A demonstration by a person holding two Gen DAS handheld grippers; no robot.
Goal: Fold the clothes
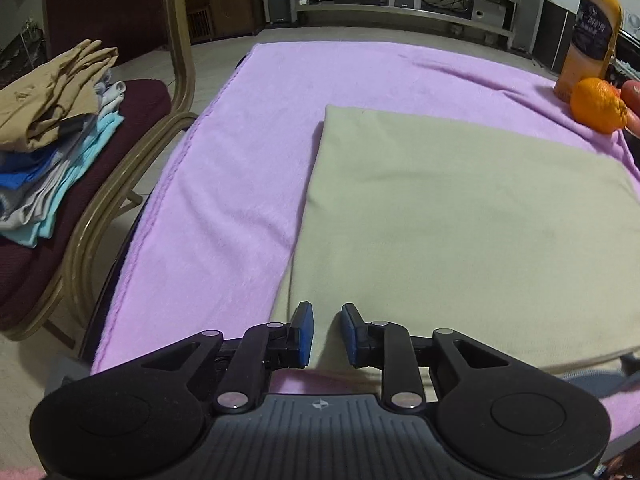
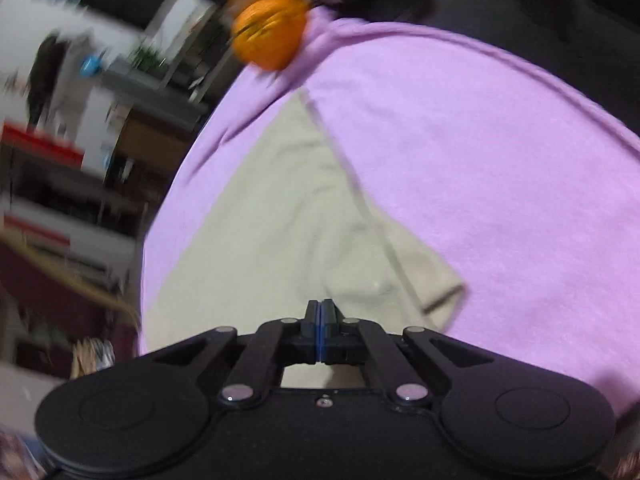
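Where the left claw (image 1: 327, 334) hangs, fingers apart, the near edge of the beige garment (image 1: 460, 216) lies directly ahead between its blue pads (image 1: 306, 332), not gripped. The right claw (image 2: 321, 330) has its fingers pressed together with no cloth seen between them; the garment's near corner (image 2: 440, 292) sits just beyond, to its right. The garment lies flat as a rectangle on the purple blanket (image 1: 248, 152) over the table, running away from both claws. Farther off: an orange (image 1: 598, 106), a juice bottle (image 1: 592, 36), folded clothes (image 1: 52, 136) on a chair (image 1: 132, 160).
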